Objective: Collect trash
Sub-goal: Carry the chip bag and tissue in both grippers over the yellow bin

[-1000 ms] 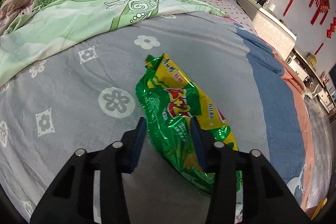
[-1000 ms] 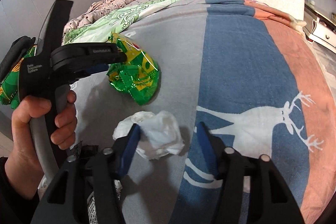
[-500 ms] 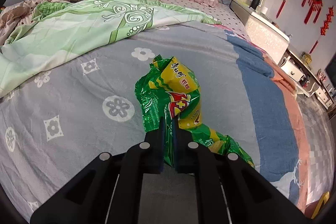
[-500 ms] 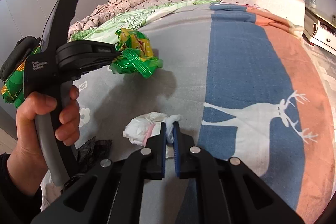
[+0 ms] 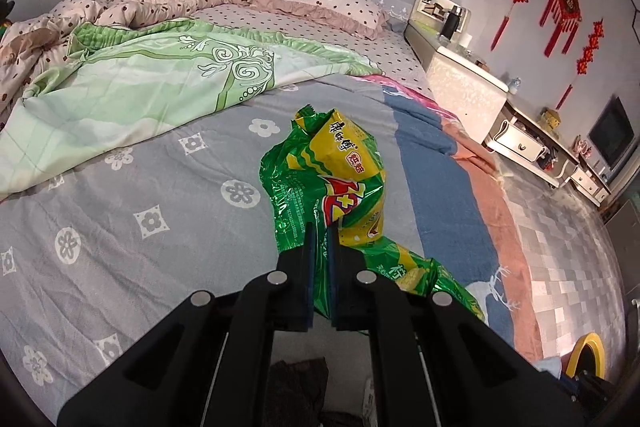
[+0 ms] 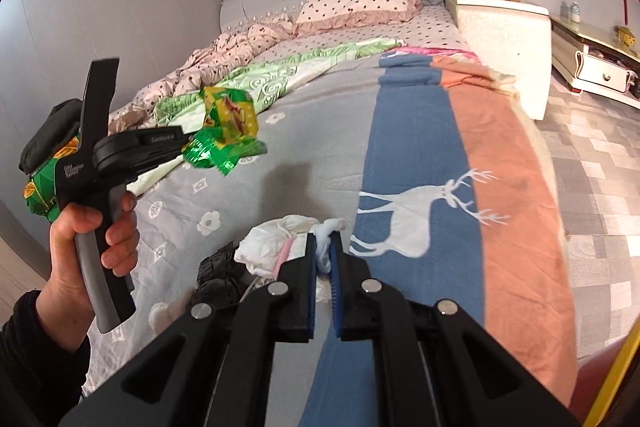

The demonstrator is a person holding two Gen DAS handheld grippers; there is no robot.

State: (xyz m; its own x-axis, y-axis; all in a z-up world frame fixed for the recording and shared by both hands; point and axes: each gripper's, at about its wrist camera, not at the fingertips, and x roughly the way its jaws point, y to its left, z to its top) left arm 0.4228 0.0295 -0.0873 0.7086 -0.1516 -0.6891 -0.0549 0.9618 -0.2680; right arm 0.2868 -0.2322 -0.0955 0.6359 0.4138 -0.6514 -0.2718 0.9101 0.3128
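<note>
**Op:** Holding two pieces of trash right now. Left tool (image 5: 320, 231) is pinched on the snack bag (image 5: 332, 179), right tool (image 6: 323, 247) is pinched on the tissue wad (image 6: 276, 247). Both sets of pads are nearly together with only thin material between them.

**Eng:** Where do they sit relative to the bed?

**Op:** Both look clear of the bed (image 5: 160, 187). The bag hangs off the left tool over the grey flowered blanket, and its tail droops below the pads. The tissue hangs over the near edge, just beside the deer print.

**Eng:** How do you expect them to handle?

**Op:** My guess is both are very light. The bag is crinkled foil film, green and yellow with red lettering, glossy, so probably slippery. It looks empty and collapsed. I grip it mid-body on a fold, and a bunched fold should hold better than a flat panel.

**Eng:** And the tissue?

**Op:** White, crumpled and soft, with a pink streak on one side. It compresses to nothing and could tear if tugged. I hold one twisted end, and the bulk hangs left of the pads.

**Eng:** Any risks?

**Op:** The bag could slide out if I swing fast. Something dark and crumpled lies below the tissue, and I can't tell what it is.
</note>
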